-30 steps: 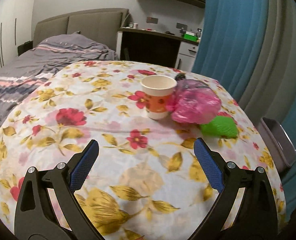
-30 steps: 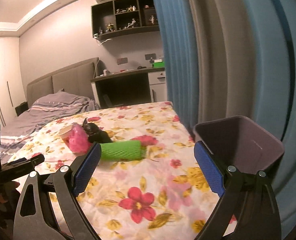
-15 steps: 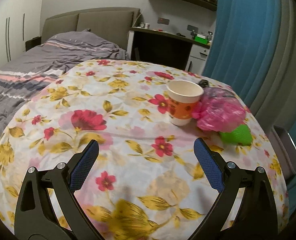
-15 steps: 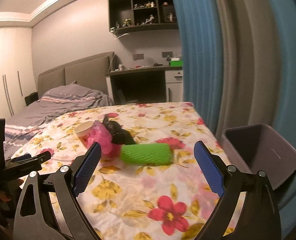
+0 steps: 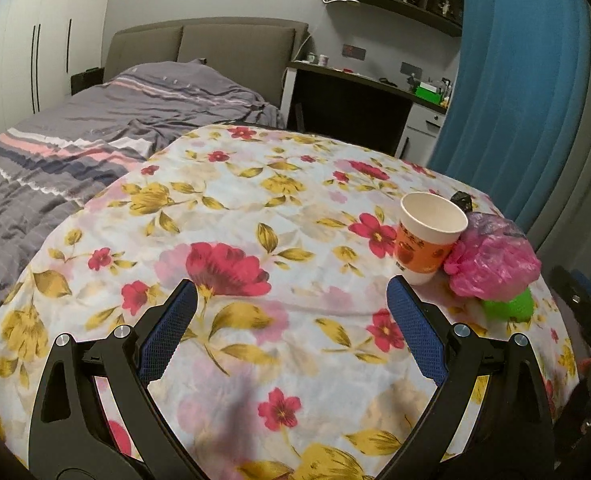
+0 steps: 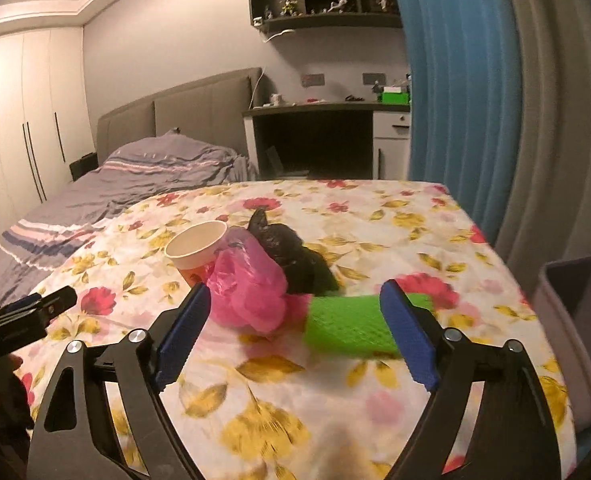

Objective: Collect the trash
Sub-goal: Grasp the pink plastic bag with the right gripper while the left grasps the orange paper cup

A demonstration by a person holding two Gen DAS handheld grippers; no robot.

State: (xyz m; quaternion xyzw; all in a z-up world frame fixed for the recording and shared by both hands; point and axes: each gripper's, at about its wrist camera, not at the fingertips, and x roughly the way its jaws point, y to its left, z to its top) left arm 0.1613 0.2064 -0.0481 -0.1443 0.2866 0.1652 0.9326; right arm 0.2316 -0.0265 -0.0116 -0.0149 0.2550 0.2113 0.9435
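On the floral tablecloth [image 5: 255,208] stand a paper cup [image 5: 429,238] with an orange band, a crumpled pink plastic bag [image 5: 495,262], a green mesh roll [image 5: 509,306] and a black bag [image 6: 295,252]. In the right wrist view the cup [image 6: 195,246], pink bag [image 6: 249,288] and green roll [image 6: 351,326] lie just ahead of my open, empty right gripper [image 6: 295,332]. My left gripper [image 5: 291,320] is open and empty over the cloth, left of the cup. A grey bin [image 6: 575,320] stands beside the table's right edge.
A bed with grey striped bedding [image 5: 115,120] lies behind and left of the table. A dark desk [image 5: 351,100] and blue curtain [image 5: 507,80] stand at the back right. The left gripper shows at the left edge of the right wrist view [image 6: 23,316].
Both views have swung left and nearer the table. The trash pile has shifted right in the left view, and the right gripper has closed in on the green roll and pink bag.
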